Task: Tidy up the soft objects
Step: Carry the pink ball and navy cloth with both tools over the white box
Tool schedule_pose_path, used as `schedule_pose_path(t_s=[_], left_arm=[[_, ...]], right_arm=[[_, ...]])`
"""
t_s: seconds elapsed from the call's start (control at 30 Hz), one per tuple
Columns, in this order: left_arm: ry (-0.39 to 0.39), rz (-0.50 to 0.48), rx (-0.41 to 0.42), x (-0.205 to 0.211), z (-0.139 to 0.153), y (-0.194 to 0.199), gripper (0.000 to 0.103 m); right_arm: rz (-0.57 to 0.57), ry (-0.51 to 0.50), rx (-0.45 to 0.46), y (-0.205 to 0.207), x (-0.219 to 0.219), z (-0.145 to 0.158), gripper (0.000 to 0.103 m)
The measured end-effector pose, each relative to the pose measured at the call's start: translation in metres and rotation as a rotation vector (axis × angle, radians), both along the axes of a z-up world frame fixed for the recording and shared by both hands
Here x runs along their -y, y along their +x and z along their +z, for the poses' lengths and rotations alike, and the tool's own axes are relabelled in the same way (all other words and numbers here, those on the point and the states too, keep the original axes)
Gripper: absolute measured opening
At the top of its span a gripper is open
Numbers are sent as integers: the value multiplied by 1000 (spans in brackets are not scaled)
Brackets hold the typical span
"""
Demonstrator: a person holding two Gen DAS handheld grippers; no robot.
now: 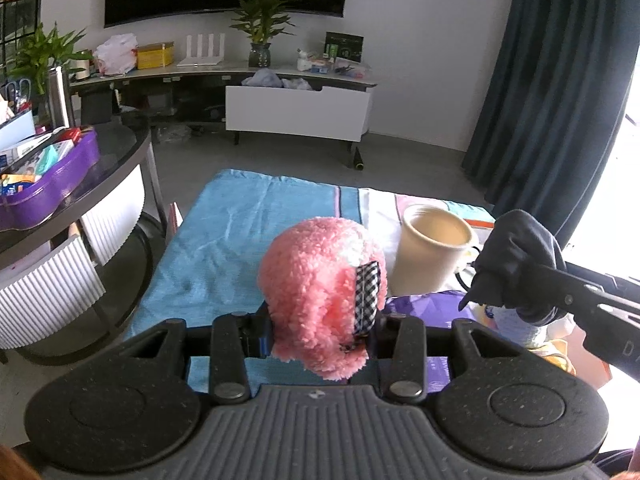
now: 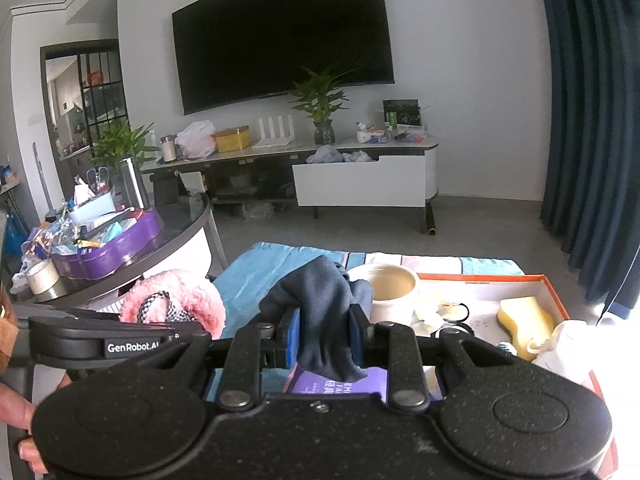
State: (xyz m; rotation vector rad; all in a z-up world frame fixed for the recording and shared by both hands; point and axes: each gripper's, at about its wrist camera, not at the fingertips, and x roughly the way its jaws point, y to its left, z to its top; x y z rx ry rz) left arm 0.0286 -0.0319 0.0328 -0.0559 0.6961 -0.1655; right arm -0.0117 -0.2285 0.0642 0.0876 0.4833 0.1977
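Observation:
My left gripper (image 1: 320,336) is shut on a fluffy pink plush item (image 1: 316,280) with a black-and-white checked strap and holds it above the blue towel (image 1: 224,248). The pink item also shows at the left in the right wrist view (image 2: 188,300). My right gripper (image 2: 325,336) is shut on a dark navy cloth (image 2: 324,304) and holds it up in front of the cream pot (image 2: 390,292). In the left wrist view the navy cloth (image 1: 516,260) hangs to the right of the cream pot (image 1: 432,256).
A white tray with an orange rim (image 2: 556,300) holds a yellow sponge (image 2: 524,316) and small items. A purple booklet (image 2: 340,384) lies below the grippers. A round glass table (image 1: 112,184) with a purple box (image 1: 52,184) stands at the left.

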Motion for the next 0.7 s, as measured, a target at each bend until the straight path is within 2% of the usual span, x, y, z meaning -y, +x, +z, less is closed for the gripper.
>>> schedule_pose_path(t_s=[0.7], left_arm=[[-11,-77,6,33,4,-1,42]], right_arm=[[-78,16,25,-11,31,8,32]])
